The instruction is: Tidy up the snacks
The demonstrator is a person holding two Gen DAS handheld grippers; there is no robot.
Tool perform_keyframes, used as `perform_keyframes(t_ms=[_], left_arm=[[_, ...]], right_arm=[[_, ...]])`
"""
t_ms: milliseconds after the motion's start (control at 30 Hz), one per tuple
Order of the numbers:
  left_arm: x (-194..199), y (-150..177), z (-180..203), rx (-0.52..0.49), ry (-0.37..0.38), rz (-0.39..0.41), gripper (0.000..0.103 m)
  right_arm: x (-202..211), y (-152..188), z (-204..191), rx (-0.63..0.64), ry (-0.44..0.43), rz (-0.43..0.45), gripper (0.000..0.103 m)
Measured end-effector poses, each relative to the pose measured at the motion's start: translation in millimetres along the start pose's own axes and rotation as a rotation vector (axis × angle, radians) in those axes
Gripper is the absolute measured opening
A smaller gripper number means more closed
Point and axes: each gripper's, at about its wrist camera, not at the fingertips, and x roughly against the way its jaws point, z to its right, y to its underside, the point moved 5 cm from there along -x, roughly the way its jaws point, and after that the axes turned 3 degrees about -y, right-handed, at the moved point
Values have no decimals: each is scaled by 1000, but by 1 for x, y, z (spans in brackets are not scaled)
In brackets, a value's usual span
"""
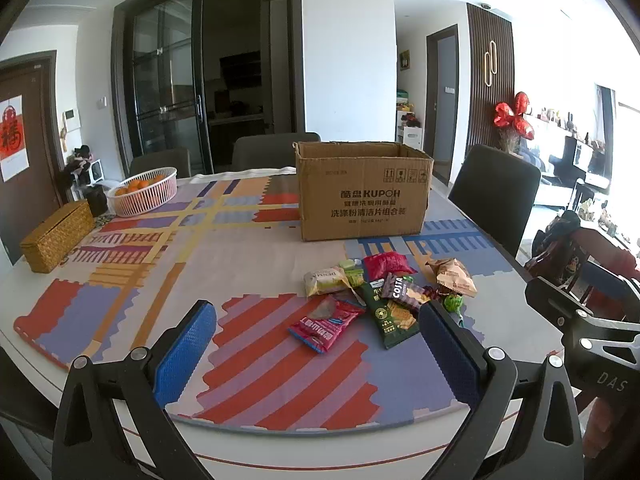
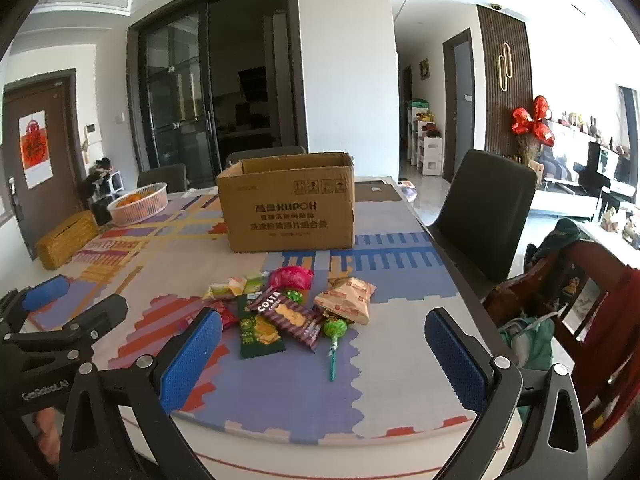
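- We see a cardboard box [image 1: 362, 194], open-topped and printed with dark lettering, standing on a table [image 1: 248, 248] under a mat of red, purple, blue and yellow blocks; it serves as our landmark.
- A heap of snack packets [image 1: 384, 292] lies on the mat just in front of the box, crinkled foil and plastic overlapping one another.
- In the left wrist view, a pink packet [image 1: 326, 326] lies at the near left edge of the heap, farthest from the box; in the right wrist view it is mostly hidden behind a finger.
- The right wrist view alone shows a green lollipop [image 2: 331, 328] with its long teal stick pointing away from the box.
- A purple COSTA biscuit pack [image 2: 290, 316] lies across a dark green cracker pack [image 2: 258, 332], with a tan crumpled bag [image 2: 348, 298] to their right and a red bag [image 2: 290, 278] nearest the box.
- The left gripper [image 1: 318, 346] hovers with jaws spread wide, its blue dimpled pads [image 1: 186, 354] pinching nothing.
- The right gripper [image 2: 322, 352] is likewise spread and empty; its black frame also shows at the right edge of the left view.
- Left of the box sit a pink slatted basket [image 1: 144, 196] of oranges and a woven straw-coloured box [image 1: 56, 236].
- Right of the box stands a dark chair [image 2: 486, 210].
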Motion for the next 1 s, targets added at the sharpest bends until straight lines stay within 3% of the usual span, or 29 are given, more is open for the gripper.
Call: perform_keyframes(t_ms=[1000], left_arm=[[10, -4, -3, 10, -3, 36, 103]], right_arm=[[9, -8, -2, 9, 4, 30, 103]])
